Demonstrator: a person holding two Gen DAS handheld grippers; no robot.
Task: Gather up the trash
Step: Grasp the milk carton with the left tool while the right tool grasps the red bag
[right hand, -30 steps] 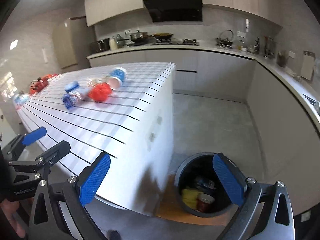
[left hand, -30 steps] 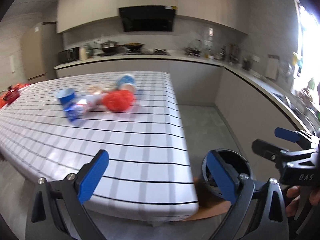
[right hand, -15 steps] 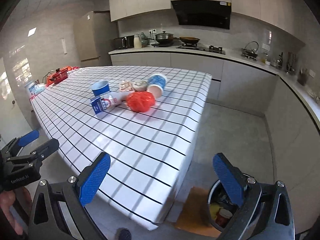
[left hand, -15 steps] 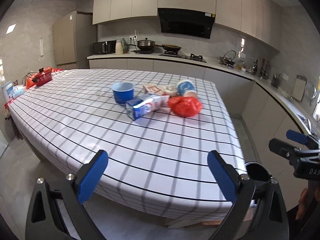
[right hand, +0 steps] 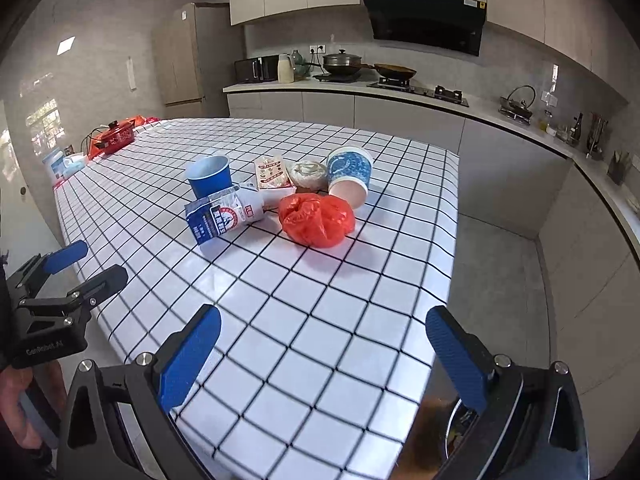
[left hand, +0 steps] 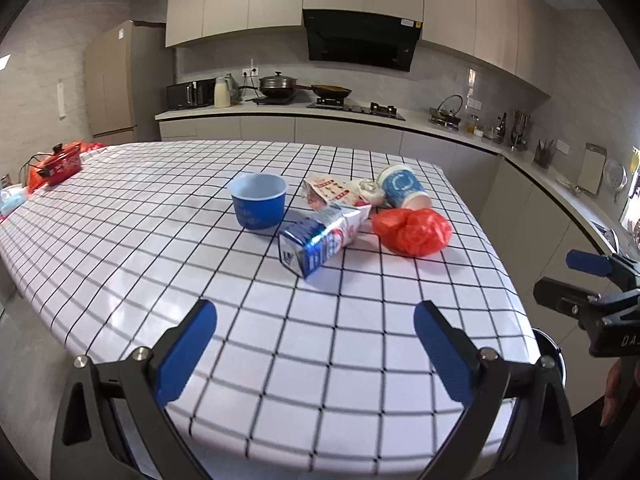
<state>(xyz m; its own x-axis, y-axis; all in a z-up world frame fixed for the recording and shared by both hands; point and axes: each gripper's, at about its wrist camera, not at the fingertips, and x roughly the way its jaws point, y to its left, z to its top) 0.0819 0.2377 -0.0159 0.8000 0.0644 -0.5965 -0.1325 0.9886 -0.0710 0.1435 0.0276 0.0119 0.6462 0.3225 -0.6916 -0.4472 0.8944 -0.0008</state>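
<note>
A pile of trash lies on the checked table (left hand: pixel 168 240): a blue-white milk carton (left hand: pixel 320 238) on its side, a crumpled red plastic bag (left hand: pixel 414 232), an upright blue cup (left hand: pixel 259 202), a tipped blue-white paper cup (left hand: pixel 404 186), and a snack wrapper (left hand: pixel 326 192). The right wrist view shows the same carton (right hand: pixel 222 216), red bag (right hand: pixel 316 220), blue cup (right hand: pixel 210 176) and paper cup (right hand: pixel 350 174). My left gripper (left hand: pixel 316 352) hangs open above the near table edge. My right gripper (right hand: pixel 324 360) is open too, short of the pile. Both hold nothing.
A dark trash bin (right hand: pixel 460 424) stands on the floor by the table's near right corner, mostly hidden by my right finger. A red pot (left hand: pixel 60 164) sits at the table's far left. Kitchen counters (left hand: pixel 360 116) run along the back and right walls.
Both views have swung up from the floor bin toward the tabletop, and the trash pile now sits nearer and more central. Both grippers stay open.
</note>
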